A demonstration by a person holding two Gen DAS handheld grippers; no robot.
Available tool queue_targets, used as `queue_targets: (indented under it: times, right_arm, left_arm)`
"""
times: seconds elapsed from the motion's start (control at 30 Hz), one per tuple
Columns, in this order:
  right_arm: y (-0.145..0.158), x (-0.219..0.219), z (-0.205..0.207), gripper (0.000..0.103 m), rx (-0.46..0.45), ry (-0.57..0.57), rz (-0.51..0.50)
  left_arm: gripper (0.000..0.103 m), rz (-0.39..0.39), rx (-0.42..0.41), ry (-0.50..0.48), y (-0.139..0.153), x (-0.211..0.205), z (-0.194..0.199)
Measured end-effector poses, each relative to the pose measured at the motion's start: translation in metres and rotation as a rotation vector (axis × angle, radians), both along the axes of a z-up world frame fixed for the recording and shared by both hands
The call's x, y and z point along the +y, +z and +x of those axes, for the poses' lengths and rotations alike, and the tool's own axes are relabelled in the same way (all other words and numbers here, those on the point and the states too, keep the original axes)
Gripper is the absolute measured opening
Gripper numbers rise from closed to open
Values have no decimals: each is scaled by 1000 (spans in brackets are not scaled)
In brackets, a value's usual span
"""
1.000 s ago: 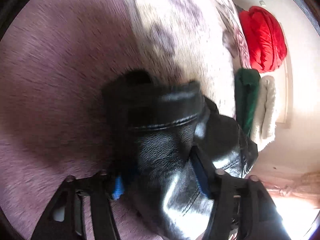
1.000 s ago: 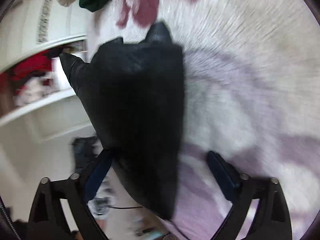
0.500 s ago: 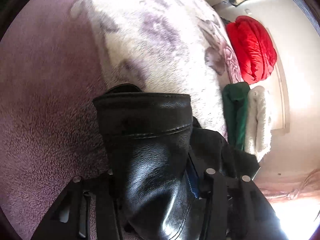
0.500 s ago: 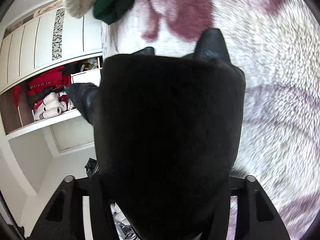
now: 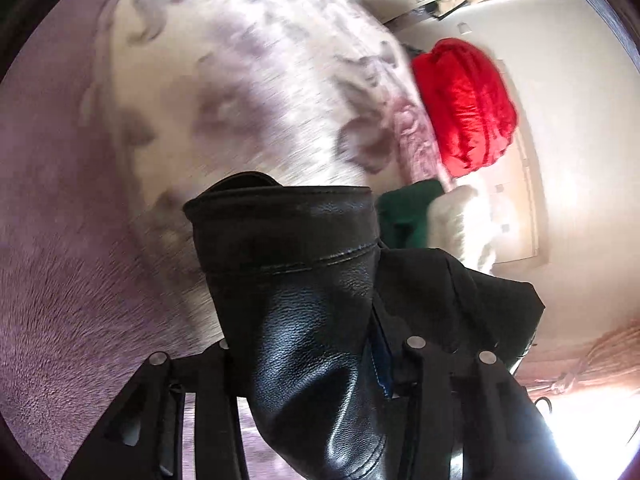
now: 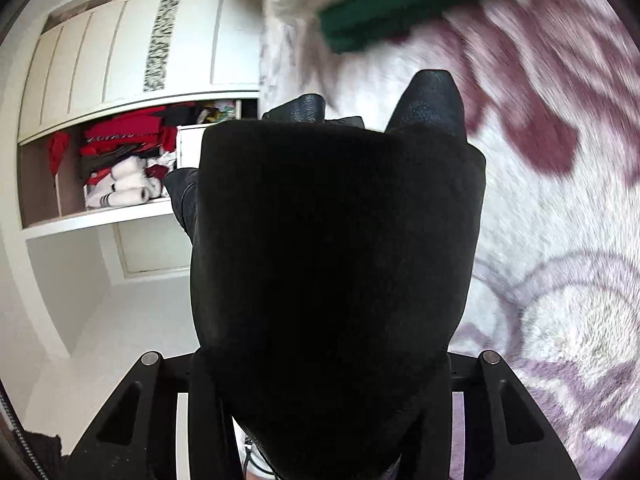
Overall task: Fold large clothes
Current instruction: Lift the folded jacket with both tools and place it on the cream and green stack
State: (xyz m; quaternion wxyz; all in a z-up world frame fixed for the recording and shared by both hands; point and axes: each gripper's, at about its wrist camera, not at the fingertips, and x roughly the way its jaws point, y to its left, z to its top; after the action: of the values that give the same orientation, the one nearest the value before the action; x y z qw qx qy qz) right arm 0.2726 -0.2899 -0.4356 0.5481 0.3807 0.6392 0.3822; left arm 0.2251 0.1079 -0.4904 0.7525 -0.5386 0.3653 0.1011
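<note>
Left gripper (image 5: pixel 304 360): matte black frame, two flat struts per side with triangular cut-outs, round silver screw heads on the strut tops, a strip of blue pad just inboard of its right-hand screws. Right gripper (image 6: pixel 320 364): same black frame, one silver screw at each outer strut top, triangular cut-outs below them

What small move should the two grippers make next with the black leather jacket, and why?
Probably carry it out over the blanket and lower it flat. Both the left gripper and right gripper are closing on bunched folds of the black leather jacket, which hangs crumpled above the bed.
</note>
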Motion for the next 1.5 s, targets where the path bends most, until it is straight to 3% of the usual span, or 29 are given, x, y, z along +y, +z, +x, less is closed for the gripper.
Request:
queue_targets:
  times: [0.1,0.27,0.4,0.5,0.57,0.63,0.73,0.83,0.87,0.93,1.07,1.13,1.2,1.37,1.5]
  right_arm:
    - [40,1,22,49,-24,-8,25]
    - [113,3,90,49,-87,-26,66]
    - [159,-12,174,48,-137,-48,97]
    - [172,-26,233,48,-157,-42,117]
    - [165,-32,282,48,-157,-29,134]
    - [138,-45,331,49,-142,-19,137]
    - [84,-59,390,49,-95,-1,98]
    - [22,-78,427,53,6,-28,23]
    - [14,-80,434,55,-1,-31,10]
    - [6,-84,441,71,13,-49,2]
    - [18,-77,442,79,12,-37,-120]
    - [29,-75,433,84,-8,-32,-194]
    - [43,-72,420,89,-46,-43,-275]
    - [74,-81,383,95,-130,-131,-489]
    - [125,-83,341,96,-282,-216,-794]
  left_arm:
    - [36,19,-52,-5,43,3,29]
    - [36,67,-163,-39,119,-6,110]
    - [36,90,-230,-84,147,-20,183]
    - [36,112,-266,-112,145,-34,236]
    - [36,118,-263,-134,127,-44,277]
    - [36,110,-236,-174,96,-54,308]
    - [36,92,-115,-241,32,-68,354]
    - [40,97,-92,-282,7,-76,373]
    - [43,113,-91,-293,10,-77,375]
    - [43,163,-75,-334,23,-80,379]
    - [45,227,-7,-413,39,-86,381]
    - [60,295,44,-446,47,-89,380]
    - [94,346,69,-473,52,-92,381]
    - [96,478,100,-488,74,-88,374]
    - [97,668,130,-514,100,-95,362]
